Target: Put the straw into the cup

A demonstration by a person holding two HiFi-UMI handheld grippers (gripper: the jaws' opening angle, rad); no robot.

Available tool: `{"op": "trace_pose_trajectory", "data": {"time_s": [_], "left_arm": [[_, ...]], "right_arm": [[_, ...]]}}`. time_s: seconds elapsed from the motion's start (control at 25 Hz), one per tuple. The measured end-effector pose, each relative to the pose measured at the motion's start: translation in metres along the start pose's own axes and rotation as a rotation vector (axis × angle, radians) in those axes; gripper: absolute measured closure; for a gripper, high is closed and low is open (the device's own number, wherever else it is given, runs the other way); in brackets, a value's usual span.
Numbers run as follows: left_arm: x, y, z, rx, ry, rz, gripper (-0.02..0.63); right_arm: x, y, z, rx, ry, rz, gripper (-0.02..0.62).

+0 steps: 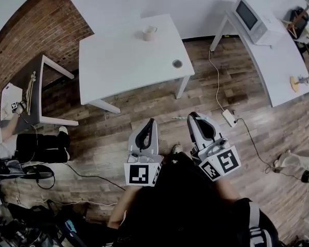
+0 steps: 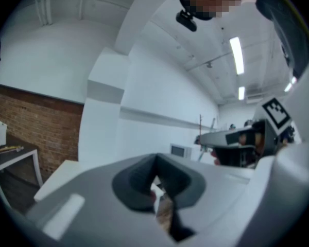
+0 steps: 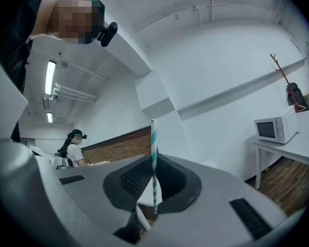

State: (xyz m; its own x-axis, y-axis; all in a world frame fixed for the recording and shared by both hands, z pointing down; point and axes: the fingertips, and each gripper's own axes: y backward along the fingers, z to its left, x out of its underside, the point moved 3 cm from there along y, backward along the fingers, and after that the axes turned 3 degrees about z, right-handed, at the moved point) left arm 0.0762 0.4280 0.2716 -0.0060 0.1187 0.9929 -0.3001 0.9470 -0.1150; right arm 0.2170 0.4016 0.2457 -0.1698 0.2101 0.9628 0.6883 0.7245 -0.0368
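A pale cup (image 1: 150, 33) stands near the far edge of the white table (image 1: 123, 60), well ahead of both grippers. My right gripper (image 1: 191, 117) (image 3: 154, 189) is held level over the wooden floor and is shut on a teal-and-white striped straw (image 3: 154, 158). The straw stands upright between the pads, and in the head view the straw (image 1: 178, 118) pokes out sideways at the tips. My left gripper (image 1: 151, 122) (image 2: 157, 184) hovers beside it, its jaws drawn together with nothing between them.
A small round disc (image 1: 177, 64) lies on the table's near right corner. A second white table at the right bears a microwave (image 1: 250, 15). A cable and power strip (image 1: 229, 117) lie on the floor. A dark desk (image 1: 38, 89) and a seated person (image 1: 36, 147) are at the left.
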Motion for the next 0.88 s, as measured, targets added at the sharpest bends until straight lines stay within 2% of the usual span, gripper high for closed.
{"op": "trace_pose_trajectory", "data": {"time_s": [0.16, 0.44, 0.64, 0.88], "left_arm": [[-0.001, -0.004, -0.018, -0.026, 0.034, -0.007, 0.602], [0.007, -0.002, -0.021, -0.089, 0.004, 0.024, 0.601], [0.006, -0.021, 0.003, -0.08, 0.013, 0.023, 0.601], [-0.003, -0.059, 0.048, -0.054, 0.008, -0.002, 0.601]], "right_arm": [[-0.001, 0.011, -0.019, -0.015, -0.005, 0.0, 0.571], [0.008, 0.006, -0.036, -0.025, -0.031, 0.01, 0.571], [0.006, -0.021, -0.038, -0.02, -0.017, 0.019, 0.571], [0.003, -0.068, -0.047, 0.027, -0.005, 0.021, 0.571]]}}
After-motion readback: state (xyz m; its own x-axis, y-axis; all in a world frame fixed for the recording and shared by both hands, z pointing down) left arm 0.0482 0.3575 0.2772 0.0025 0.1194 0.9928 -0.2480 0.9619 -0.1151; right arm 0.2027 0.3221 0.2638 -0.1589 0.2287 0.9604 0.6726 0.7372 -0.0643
